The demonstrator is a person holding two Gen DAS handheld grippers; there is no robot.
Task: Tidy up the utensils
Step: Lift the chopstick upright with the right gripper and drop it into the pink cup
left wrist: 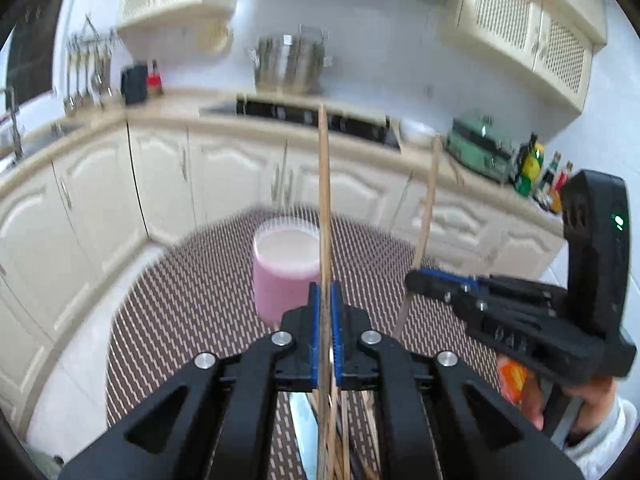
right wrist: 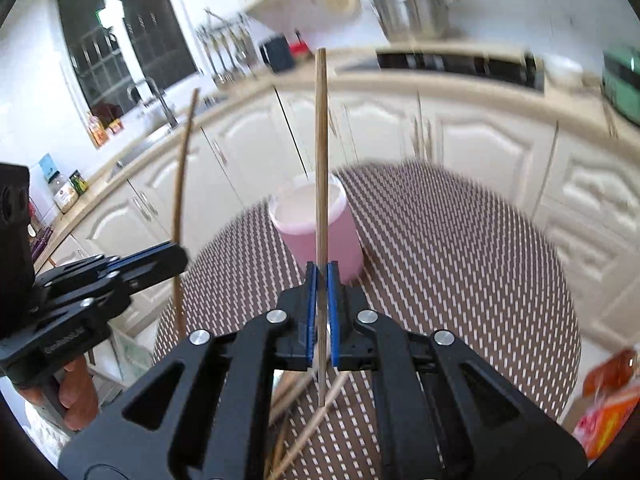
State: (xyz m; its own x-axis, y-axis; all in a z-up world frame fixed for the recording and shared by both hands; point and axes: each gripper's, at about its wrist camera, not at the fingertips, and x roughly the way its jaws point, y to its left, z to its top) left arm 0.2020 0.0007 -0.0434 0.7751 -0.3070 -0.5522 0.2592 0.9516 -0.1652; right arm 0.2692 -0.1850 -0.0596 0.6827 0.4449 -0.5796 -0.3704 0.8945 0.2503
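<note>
- Your left hand-held gripper (left wrist: 325,330) is clamped narrow on a chopstick (left wrist: 323,200) that stands upright.
- The pink cup (left wrist: 286,264) sits on the patterned surface (left wrist: 192,300) just ahead, between both tools.
- Loose chopsticks (right wrist: 308,432) lie below, blurred, perhaps beside a knife (left wrist: 304,432).
- Your right hand-held gripper (right wrist: 322,312) pinches another chopstick (right wrist: 321,152), also upright.

Loose chopsticks (left wrist: 340,452) under the left claw (left wrist: 325,332) are half hidden (bottom edge cuts them).
</note>
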